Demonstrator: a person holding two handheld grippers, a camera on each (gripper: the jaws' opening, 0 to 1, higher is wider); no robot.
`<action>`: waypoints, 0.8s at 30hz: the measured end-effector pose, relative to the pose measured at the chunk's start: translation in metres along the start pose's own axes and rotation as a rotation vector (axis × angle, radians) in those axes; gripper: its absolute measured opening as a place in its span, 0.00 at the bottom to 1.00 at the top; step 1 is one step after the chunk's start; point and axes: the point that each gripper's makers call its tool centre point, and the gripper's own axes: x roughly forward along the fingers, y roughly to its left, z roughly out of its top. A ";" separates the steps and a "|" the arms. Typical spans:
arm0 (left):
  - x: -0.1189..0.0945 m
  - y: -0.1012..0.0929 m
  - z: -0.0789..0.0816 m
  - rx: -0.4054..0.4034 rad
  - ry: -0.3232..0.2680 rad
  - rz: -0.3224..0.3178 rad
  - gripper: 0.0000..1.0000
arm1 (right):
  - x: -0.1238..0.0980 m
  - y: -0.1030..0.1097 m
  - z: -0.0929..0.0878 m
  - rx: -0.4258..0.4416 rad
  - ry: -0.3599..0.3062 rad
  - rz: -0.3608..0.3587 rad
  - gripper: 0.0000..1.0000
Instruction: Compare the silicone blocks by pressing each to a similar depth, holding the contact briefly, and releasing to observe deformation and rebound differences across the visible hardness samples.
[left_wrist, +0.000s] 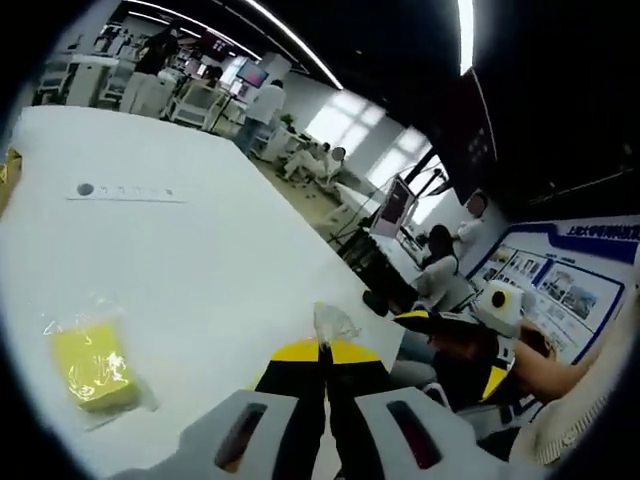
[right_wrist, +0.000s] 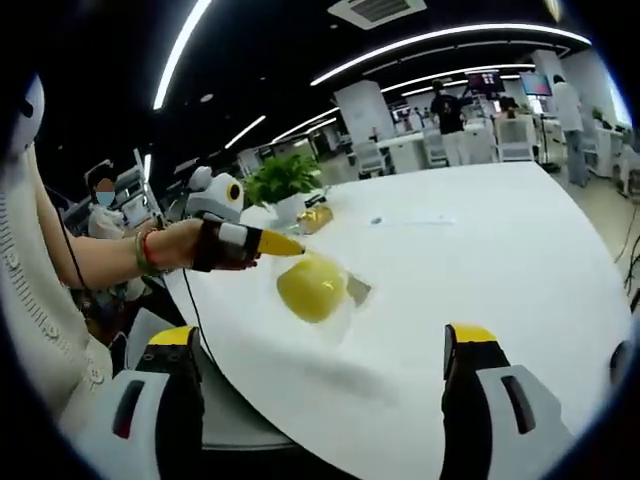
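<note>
Set-up stage by the look of it, no block pressed yet: left gripper (left_wrist: 325, 375) clamped on the clear bag (left_wrist: 333, 322) at its tips; right gripper (right_wrist: 325, 350) spread wide, empty. Next: free the yellow silicone block (right_wrist: 311, 287), glossy in its wrapper, ahead of the right jaws, just beyond the left tips.

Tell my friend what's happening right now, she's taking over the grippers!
Left gripper: shut on a clear bag corner; in the right gripper view that bag holds a yellow block on the white table.
Right gripper: open, holding nothing, back from the table edge.
A second bagged yellow block lies apart on the table.
Done: no pressing visible.
Left: get the blocks out, press, hold and release each.
</note>
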 end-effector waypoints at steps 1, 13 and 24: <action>0.005 0.004 -0.001 0.007 0.004 0.007 0.00 | -0.002 -0.002 -0.005 0.008 0.008 -0.009 0.94; 0.056 0.059 0.014 -0.212 -0.070 0.039 0.00 | -0.010 -0.007 -0.025 0.061 0.061 -0.053 0.91; 0.072 0.130 0.015 -0.253 -0.070 0.206 0.00 | -0.016 -0.021 -0.031 0.121 0.073 -0.097 0.90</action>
